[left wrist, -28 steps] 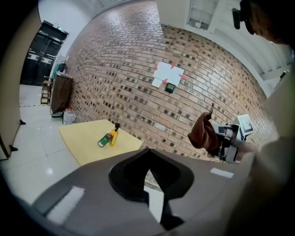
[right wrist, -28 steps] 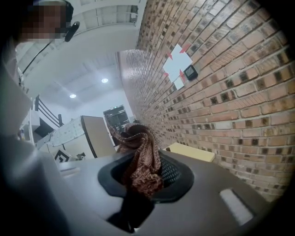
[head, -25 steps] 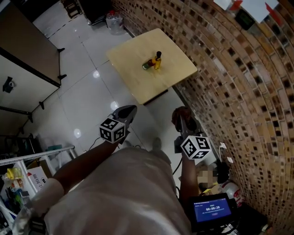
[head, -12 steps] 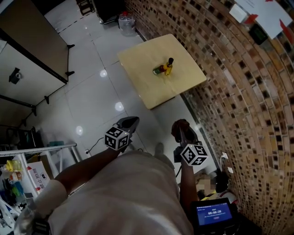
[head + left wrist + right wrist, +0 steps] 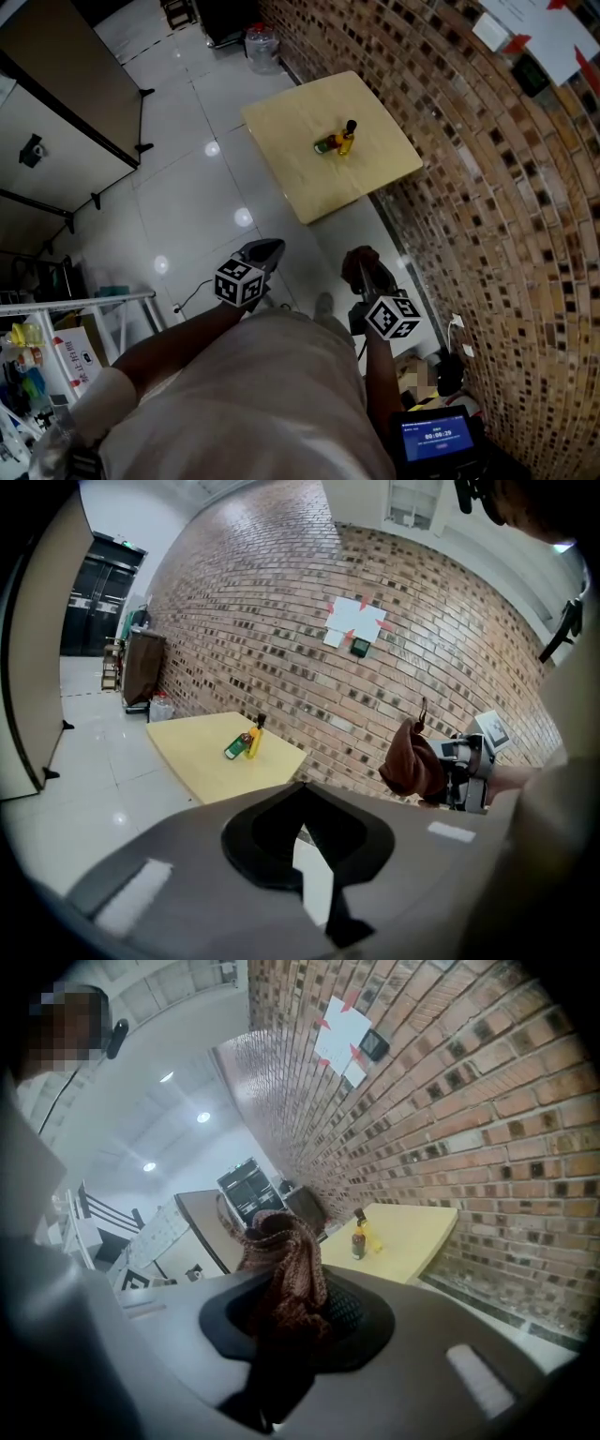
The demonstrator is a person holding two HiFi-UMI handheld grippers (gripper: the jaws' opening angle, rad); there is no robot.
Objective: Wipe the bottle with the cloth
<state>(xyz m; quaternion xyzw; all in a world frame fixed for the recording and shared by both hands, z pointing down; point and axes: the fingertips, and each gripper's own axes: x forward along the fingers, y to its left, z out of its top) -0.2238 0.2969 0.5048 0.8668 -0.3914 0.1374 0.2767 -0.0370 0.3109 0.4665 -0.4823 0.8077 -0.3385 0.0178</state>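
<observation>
A small yellow bottle with a dark cap (image 5: 347,138) stands upright on a light wooden table (image 5: 375,173) by the brick wall, far ahead of both grippers. A green bottle (image 5: 326,144) lies beside it. The same yellow bottle (image 5: 253,741) shows in the left gripper view and again as the bottle (image 5: 358,1237) in the right gripper view. My right gripper (image 5: 364,264) is shut on a bunched brown cloth (image 5: 281,1265), held at waist height. My left gripper (image 5: 262,251) is shut with nothing in it, level with the right one.
A glossy white tiled floor (image 5: 187,187) lies between me and the table. The brick wall (image 5: 487,187) runs along the right. A water jug (image 5: 260,43) stands beyond the table. A dark partition (image 5: 66,94) is at the left, a cluttered rack (image 5: 37,347) at the lower left.
The head view has shifted, so the table and bottles sit a little further right and lower in it. Both grippers keep their hold and stay at waist height.
</observation>
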